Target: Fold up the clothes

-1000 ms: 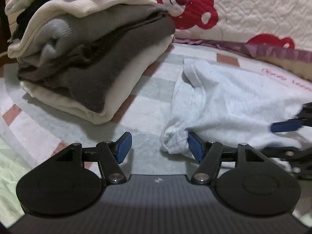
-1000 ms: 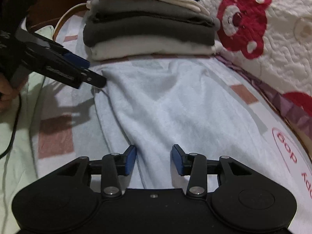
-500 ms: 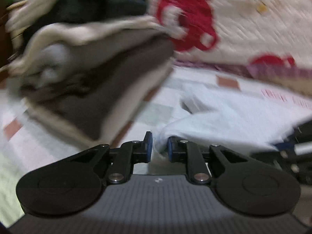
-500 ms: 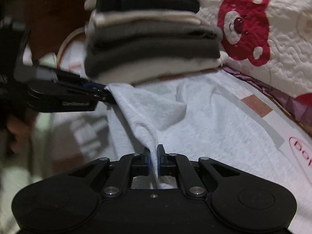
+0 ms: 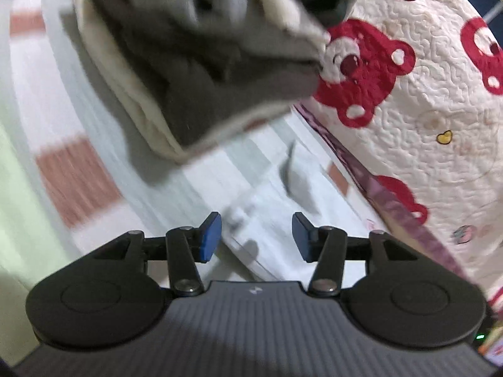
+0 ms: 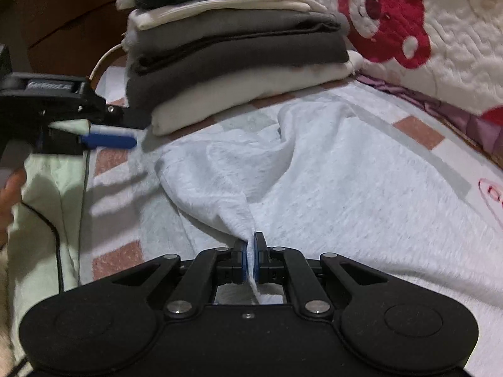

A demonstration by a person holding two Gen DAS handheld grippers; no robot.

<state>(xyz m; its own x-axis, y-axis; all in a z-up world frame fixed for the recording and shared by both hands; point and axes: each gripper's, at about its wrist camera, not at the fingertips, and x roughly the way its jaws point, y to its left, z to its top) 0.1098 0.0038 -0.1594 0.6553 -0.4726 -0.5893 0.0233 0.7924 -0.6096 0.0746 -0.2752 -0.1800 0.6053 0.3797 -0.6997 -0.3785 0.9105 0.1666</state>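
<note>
A pale white garment point(image 6: 330, 188) lies spread on the bed, with one edge pulled up into a ridge. My right gripper point(image 6: 251, 251) is shut on that ridge, and cloth shows between its blue pads. In the left wrist view my left gripper point(image 5: 256, 235) is open, tilted, with nothing between its fingers; the garment point(image 5: 283, 235) lies just beyond them. In the right wrist view the left gripper point(image 6: 107, 139) hangs at the left, apart from the garment's edge.
A stack of folded clothes point(image 6: 232, 50), cream, grey and dark, stands at the back beside the garment and looms close in the left wrist view as a blurred stack point(image 5: 195, 47). A quilt with red bears point(image 6: 408, 31) rises at the right. A person's hand point(image 6: 9, 194) shows at far left.
My left gripper had shut on the garment's corner, then opened and let it go, swinging away and tilting. My right gripper shut on the cloth and still holds it, lifted slightly.
</note>
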